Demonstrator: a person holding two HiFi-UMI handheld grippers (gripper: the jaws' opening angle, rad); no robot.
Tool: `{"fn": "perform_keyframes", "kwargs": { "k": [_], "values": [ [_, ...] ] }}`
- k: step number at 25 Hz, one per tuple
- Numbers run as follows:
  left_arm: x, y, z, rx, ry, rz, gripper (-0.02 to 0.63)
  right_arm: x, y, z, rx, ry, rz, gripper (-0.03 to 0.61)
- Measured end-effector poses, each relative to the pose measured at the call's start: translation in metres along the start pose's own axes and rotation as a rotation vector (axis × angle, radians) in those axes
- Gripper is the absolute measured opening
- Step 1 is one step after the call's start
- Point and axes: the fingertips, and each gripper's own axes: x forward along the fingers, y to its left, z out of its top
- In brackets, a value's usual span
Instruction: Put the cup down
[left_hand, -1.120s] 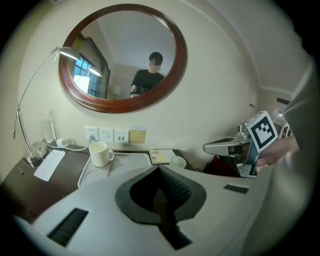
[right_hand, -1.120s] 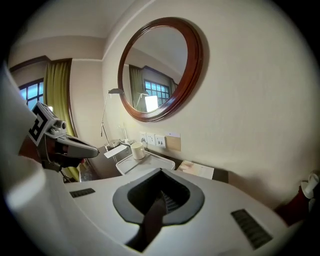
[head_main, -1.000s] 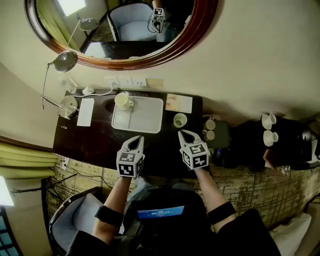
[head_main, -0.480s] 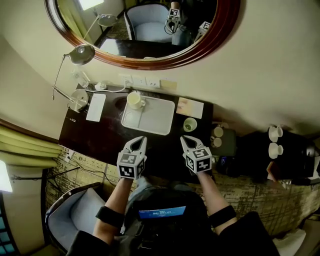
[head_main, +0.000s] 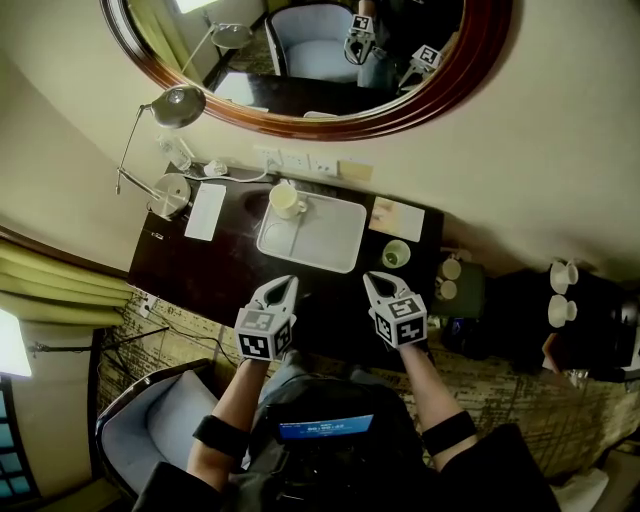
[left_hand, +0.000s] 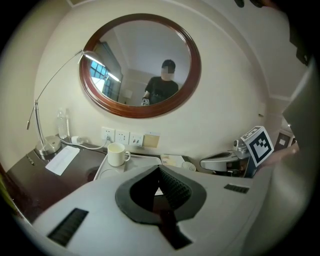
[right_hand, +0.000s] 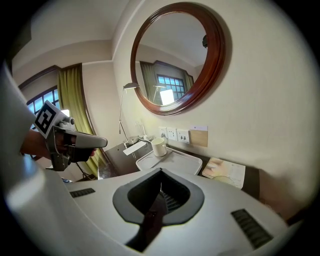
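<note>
The left gripper (head_main: 284, 284) and right gripper (head_main: 373, 279), both closed and empty, hover above the tabletop (head_main: 200, 275), well apart from the 1 cup (head_main: 285, 200) standing on the tray (head_main: 322, 242).

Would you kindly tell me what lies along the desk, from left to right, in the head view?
Lamp base → white card → mug → small cup → dark side tray

Pale-grey left tongs (head_main: 287, 281) and right tongs (head_main: 369, 277) bear black-and-white marker cubes (head_main: 264, 335).
</note>
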Motion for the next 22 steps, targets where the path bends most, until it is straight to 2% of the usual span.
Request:
{"fn": "perform_keyframes", "kwargs": {
  "k": [2, 4, 7, 11, 14, 17, 22],
  "values": [
    [0.001, 0.009, 0.003, -0.013, -0.009, 0.009, 0.002, 0.009, 0.003, 0.006, -0.023, -0.011, 0.003, 0.0],
    [0.002, 0.017, 0.003, -0.02, -0.008, 0.015, 0.002, 0.02, 0.006, 0.012, -0.045, -0.015, -0.002, 0.037],
    [0.003, 0.025, 0.0, -0.032, 0.007, -0.002, 0.002, 0.04, 0.015, 0.018, -0.085, -0.003, 0.007, 0.042],
    [0.005, 0.048, -0.002, -0.048, 0.008, 0.005, 0.002, 0.072, 0.036, 0.031, -0.153, 0.03, 0.058, 0.132],
    [0.009, 0.064, -0.005, -0.058, 0.031, 0.001, 0.002, 0.095, 0.054, 0.045, -0.196, 0.06, 0.101, 0.226],
    [0.016, 0.079, -0.004, -0.05, 0.044, -0.005, 0.002, 0.123, 0.064, 0.053, -0.229, 0.09, 0.128, 0.372],
    [0.03, 0.104, 0.0, 0.012, 0.08, 0.0, 0.002, 0.174, 0.069, 0.058, -0.246, 0.127, 0.144, 0.448]
  ]
}}
